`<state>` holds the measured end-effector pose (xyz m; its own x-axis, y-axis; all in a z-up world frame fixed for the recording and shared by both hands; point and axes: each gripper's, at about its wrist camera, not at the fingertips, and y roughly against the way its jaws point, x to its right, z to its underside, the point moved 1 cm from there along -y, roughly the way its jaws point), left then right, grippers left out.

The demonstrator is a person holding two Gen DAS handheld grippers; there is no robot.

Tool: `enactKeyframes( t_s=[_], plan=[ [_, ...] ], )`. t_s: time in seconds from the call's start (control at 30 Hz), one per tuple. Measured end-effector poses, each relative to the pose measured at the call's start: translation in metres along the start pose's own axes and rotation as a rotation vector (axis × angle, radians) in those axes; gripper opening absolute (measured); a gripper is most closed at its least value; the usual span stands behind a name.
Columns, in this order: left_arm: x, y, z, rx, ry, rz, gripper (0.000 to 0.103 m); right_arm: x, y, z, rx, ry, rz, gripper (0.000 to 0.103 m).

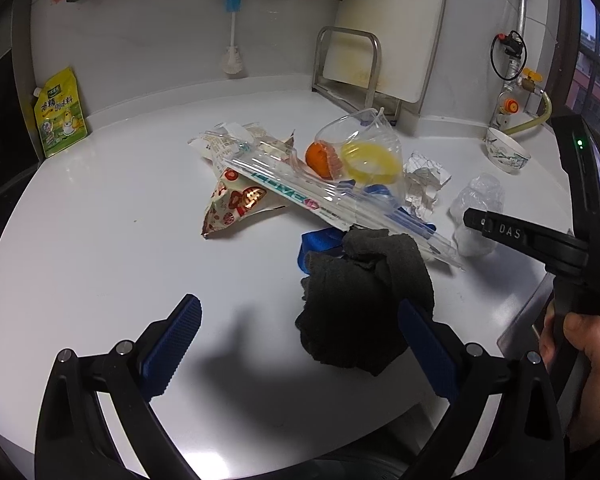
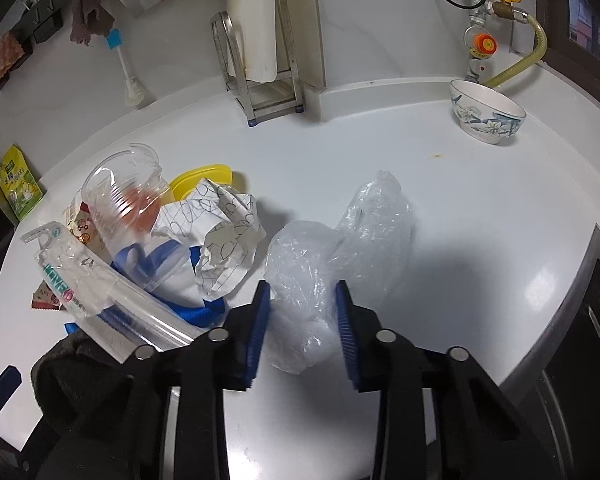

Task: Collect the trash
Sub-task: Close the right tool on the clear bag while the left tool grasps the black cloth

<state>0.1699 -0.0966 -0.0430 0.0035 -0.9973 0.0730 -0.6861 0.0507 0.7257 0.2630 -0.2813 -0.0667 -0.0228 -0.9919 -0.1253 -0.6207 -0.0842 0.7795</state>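
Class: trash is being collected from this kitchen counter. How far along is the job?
Done: nothing looks collected; no bin shows. In hand: the right gripper is shut on the clear bag; the left gripper is open beside the dark cloth. Left: cup, crumpled paper, wrappers.

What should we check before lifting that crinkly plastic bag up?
1. Clear plastic bag sits between the right gripper pads: ok.
2. Pads really squeezing it tight: cannot tell, the bag is see-through and puffy.
3. Crumpled paper is outside the jaws: ok.
4. Left gripper is open and away from the bag: ok.
5. Dark cloth against one left finger might get dragged: not ok.
6. Bin to drop it in: cannot tell, none in view.
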Motion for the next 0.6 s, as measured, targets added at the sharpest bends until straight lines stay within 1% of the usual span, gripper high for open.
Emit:
enactKeyframes(
  t_s=[0.17,0.23,0.33,0.6],
  plan=[
    [0.01,-0.004,-0.004,0.018,-0.02,-0.006,0.097,0.011,0.013,0.009,0.01,-0.035,-0.015,0.028],
    [0.015,-0.005,-0.004,0.027,-0.021,0.009,0.097,0.013,0.017,0.013,0.01,-0.043,-0.021,0.028],
    [0.018,-0.008,-0.003,0.007,-0.031,0.012,0.097,0.015,0.028,0.018,0.027,-0.04,-0.016,0.028],
    [0.003,0.016,0.007,0.004,-0.022,0.025,0.097,0.019,0.05,0.026,0.068,-0.043,-0.016,0.028]
  ],
)
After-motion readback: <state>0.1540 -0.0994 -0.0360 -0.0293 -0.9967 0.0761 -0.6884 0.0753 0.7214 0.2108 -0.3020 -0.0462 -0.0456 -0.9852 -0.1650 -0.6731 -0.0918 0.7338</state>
